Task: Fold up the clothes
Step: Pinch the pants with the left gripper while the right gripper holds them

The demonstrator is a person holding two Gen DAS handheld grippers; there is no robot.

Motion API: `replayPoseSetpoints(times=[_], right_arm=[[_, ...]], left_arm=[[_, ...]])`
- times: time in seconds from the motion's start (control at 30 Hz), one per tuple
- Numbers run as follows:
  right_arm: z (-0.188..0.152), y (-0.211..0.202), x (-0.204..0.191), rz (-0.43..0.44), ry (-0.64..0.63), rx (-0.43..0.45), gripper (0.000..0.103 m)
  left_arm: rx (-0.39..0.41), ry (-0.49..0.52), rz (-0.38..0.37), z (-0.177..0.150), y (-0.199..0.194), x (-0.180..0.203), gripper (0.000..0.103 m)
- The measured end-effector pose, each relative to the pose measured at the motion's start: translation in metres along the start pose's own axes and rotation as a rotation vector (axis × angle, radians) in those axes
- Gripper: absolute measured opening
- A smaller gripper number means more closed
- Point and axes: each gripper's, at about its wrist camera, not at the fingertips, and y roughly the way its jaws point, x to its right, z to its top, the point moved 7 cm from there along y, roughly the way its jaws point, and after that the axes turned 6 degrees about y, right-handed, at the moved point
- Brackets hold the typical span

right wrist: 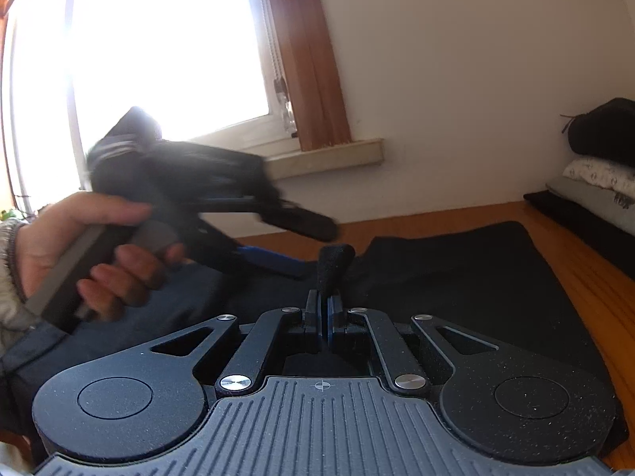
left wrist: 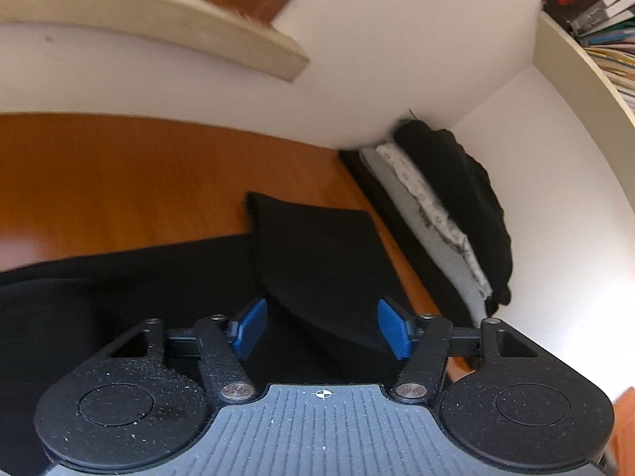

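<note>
Black garment (left wrist: 317,246) lies spread on the wooden table (left wrist: 119,174), near side. Left gripper (left wrist: 321,327): blue pads spread apart above the fabric, nothing between them. Right gripper (right wrist: 324,309): pads pressed together, pinching a raised fold of the garment. Far right, a stack of clothes (left wrist: 448,214) rests against the wall.

From the left wrist we looked low and close over the flat black garment (left wrist: 317,246) toward the room corner at 1 o'clock, where a stack of folded black, white and grey clothes (left wrist: 448,206) lay. Our right wrist view faced the bright window (right wrist: 158,47) at 10 o'clock and shared that stack (right wrist: 599,166) at 3 o'clock.
</note>
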Motion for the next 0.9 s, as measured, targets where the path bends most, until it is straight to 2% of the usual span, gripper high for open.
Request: replayPoseSetpoints(times=[0.23, 0.43, 0.47, 0.53, 0.67, 0.7, 0.8, 0.9], right_arm=[[0.005, -0.011, 0.004, 0.025, 0.031, 0.056, 0.003], [0.008, -0.018, 0.006, 0.048, 0.043, 0.078, 0.003], [0.008, -0.019, 0.006, 0.052, 0.043, 0.079, 0.003], [0.008, -0.023, 0.004, 0.056, 0.038, 0.091, 0.003], [0.014, -0.03, -0.004, 0.095, 0.046, 0.109, 0.003], [0.017, -0.032, -0.008, 0.109, 0.048, 0.113, 0.003], [0.025, -0.033, -0.024, 0.14, 0.023, 0.121, 0.001], [0.022, -0.029, -0.035, 0.101, -0.054, 0.106, 0.001]], left_arm=[[-0.042, -0.116, -0.026, 0.008, 0.04, -0.004, 0.065], [-0.017, -0.108, -0.01, 0.023, 0.053, 0.002, 0.068], [-0.015, -0.098, -0.005, 0.027, 0.055, 0.003, 0.064], [-0.022, -0.078, 0.005, 0.031, 0.058, 0.004, 0.044], [-0.053, -0.043, 0.016, 0.031, 0.057, 0.003, 0.018], [-0.049, -0.03, 0.016, 0.033, 0.053, 0.004, 0.008], [-0.028, 0.033, 0.015, 0.037, 0.033, 0.014, 0.003], [-0.018, 0.099, 0.04, 0.04, 0.013, 0.023, 0.003]])
